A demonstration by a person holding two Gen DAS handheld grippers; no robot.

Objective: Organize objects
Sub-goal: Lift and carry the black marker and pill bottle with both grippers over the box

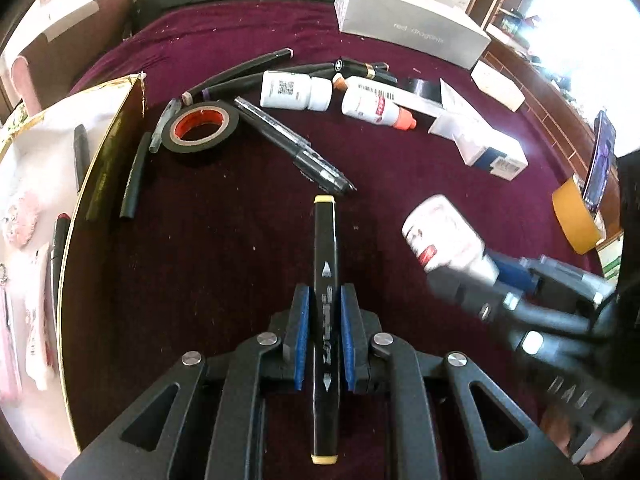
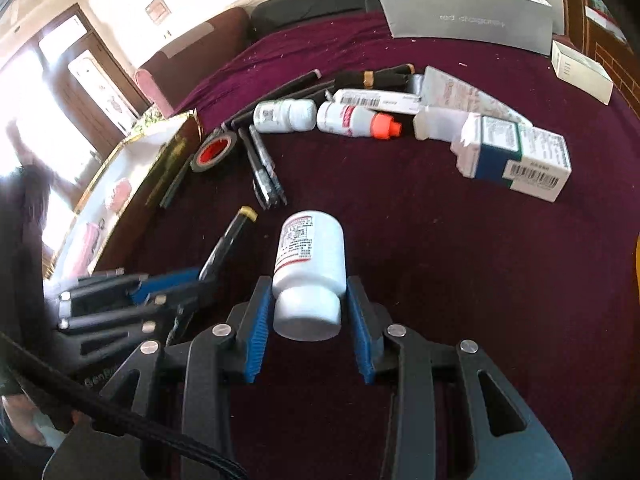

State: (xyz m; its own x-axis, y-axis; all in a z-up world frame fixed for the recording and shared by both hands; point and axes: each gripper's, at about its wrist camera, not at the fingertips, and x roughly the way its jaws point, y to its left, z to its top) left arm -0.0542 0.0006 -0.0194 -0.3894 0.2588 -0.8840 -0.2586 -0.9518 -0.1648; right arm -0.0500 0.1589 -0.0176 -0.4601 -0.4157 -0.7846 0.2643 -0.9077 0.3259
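The left gripper [image 1: 324, 344] clamps a black marker [image 1: 326, 280]; the right gripper [image 2: 310, 328] seemingly pinches a white pill bottle [image 2: 310, 264].

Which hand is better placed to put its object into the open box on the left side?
Left. The left gripper, holding the black marker, is nearer the box than the right gripper with its white bottle.
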